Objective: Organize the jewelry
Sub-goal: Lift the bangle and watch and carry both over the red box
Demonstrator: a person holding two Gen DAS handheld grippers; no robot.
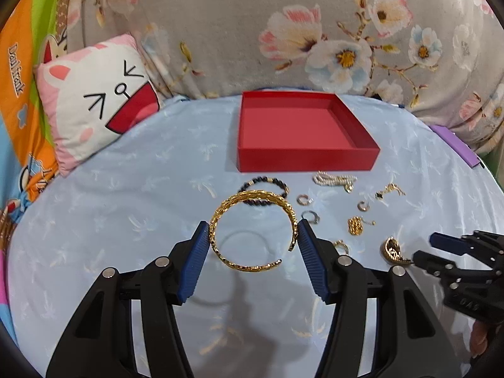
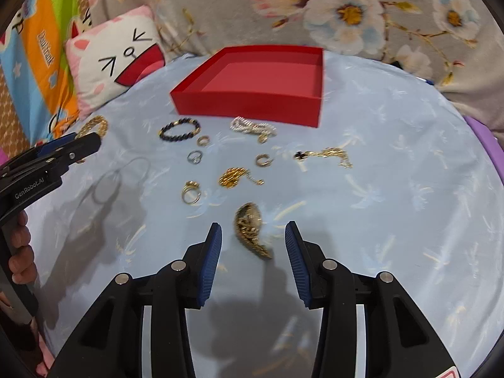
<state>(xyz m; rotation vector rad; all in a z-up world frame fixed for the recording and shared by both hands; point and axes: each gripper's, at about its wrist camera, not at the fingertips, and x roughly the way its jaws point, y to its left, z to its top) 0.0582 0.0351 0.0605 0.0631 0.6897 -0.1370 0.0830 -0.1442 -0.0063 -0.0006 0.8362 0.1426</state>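
Left gripper point(image 1: 253, 241) clamps gold cuff bangle point(image 1: 252, 230) by its sides, lifted off blue sheet point(image 1: 126, 195); stiff, light, springy at gap, may slip.

Right gripper point(image 2: 253, 239) spread open around gold teardrop earring point(image 2: 250, 233) on sheet; small, hard, pinch broad body.

Red box point(image 1: 302, 159) beyond, holds nothing yet.

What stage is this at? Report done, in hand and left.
Done: nothing; the red box is empty.
In hand: the left hand-held gripper holds the gold bangle raised above the cloth; the right hand-held gripper is open around the gold teardrop earring.
Left: the bead bracelet, pearl strand, chain and small rings.
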